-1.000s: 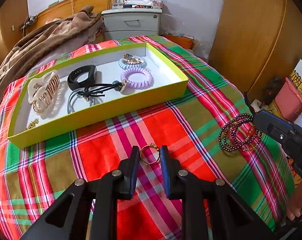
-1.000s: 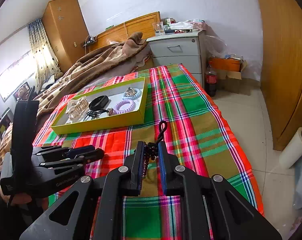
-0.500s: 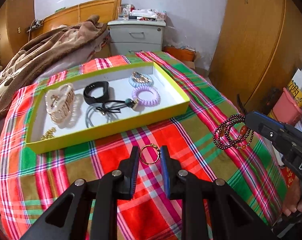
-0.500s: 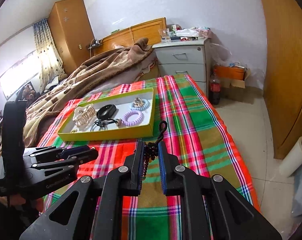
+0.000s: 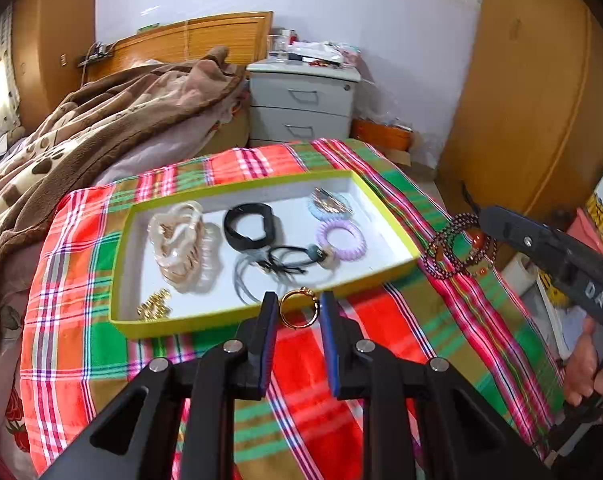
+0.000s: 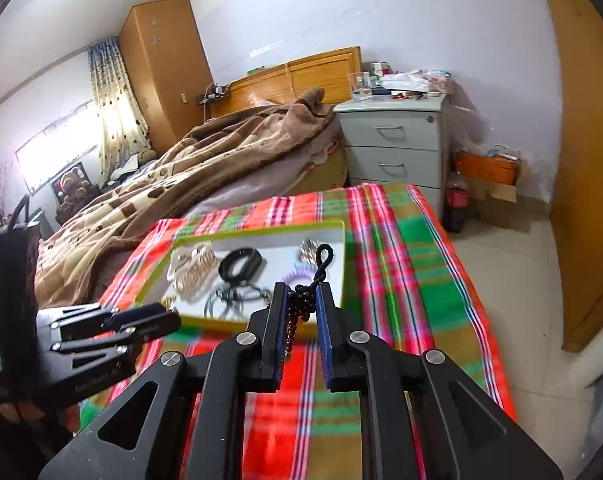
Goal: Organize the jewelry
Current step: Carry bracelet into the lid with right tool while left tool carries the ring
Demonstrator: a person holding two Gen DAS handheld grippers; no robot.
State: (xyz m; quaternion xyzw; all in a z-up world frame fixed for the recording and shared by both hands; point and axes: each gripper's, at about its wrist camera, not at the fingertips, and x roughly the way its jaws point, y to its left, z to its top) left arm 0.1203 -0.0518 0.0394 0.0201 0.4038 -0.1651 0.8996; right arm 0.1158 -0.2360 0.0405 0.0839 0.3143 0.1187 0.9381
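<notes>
My left gripper [image 5: 299,307] is shut on a gold ring [image 5: 298,309], held above the plaid cloth just in front of the yellow-green tray [image 5: 381,192]. My right gripper [image 6: 302,300] is shut on a dark beaded bracelet [image 6: 301,304] whose black cord loop sticks up. In the left wrist view the bracelet's loops [image 5: 459,248] hang from the right gripper [image 5: 483,216] just right of the tray. The tray holds a cream claw clip [image 5: 181,244], a black band [image 5: 249,228], a purple coil tie [image 5: 341,240], black hair ties [image 5: 289,264], a blue coil tie with a clip [image 5: 329,204] and a gold piece [image 5: 155,306].
The tray lies on a red-green plaid cloth [image 5: 321,420] over the bed end. A brown blanket [image 5: 81,140] is heaped at the left. A grey drawer unit [image 5: 301,108] stands behind, wooden wardrobe doors [image 5: 533,100] at right. A hand [image 5: 585,372] grips the right tool.
Both grippers have risen and pulled back from the tray, each still holding its piece. The tray now looks farther off and more of the room shows.
</notes>
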